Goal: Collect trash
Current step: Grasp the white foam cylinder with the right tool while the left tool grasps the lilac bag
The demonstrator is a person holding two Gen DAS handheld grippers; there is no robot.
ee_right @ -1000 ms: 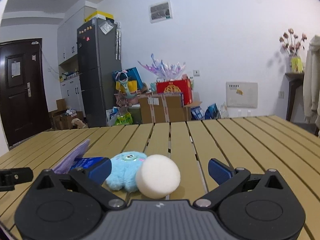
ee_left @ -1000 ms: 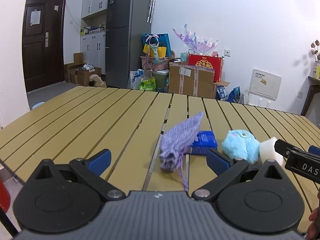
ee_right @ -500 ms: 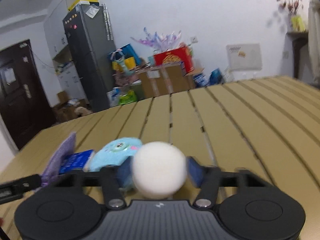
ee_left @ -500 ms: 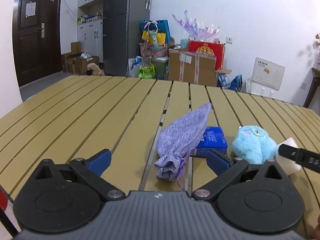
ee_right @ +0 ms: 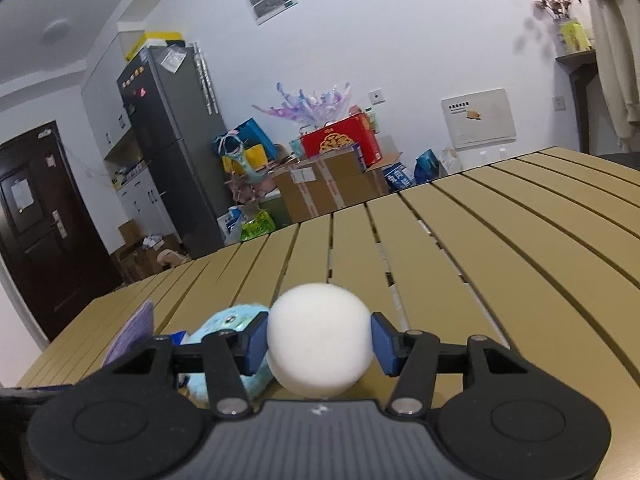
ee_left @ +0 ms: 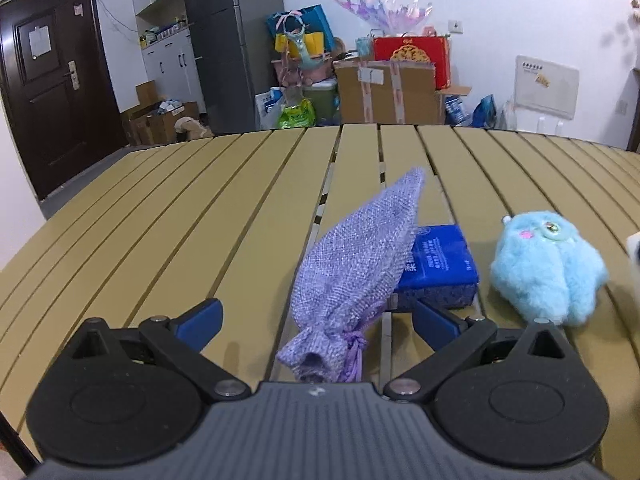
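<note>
Right gripper: fingers have just been closing and now clamp the white foam ball, one blue pad on each flank, ball bulging forward of the tips.
Left gripper: fingers apart, holding nothing; the tied neck of the purple mesh pouch lies between them, untouched.
Blue packet: just beyond the left gripper's right-hand finger, partly under the pouch.
Blue plush toy: outside that same finger, near the ball.
Slatted counter: carries all items.
Risks: the round, soft ball may squirt out of the pads if the squeeze is shallow; the left fingers, closing, may catch the packet's corner with the pouch, or pinch only loose cloth so the pouch slips free.
</note>
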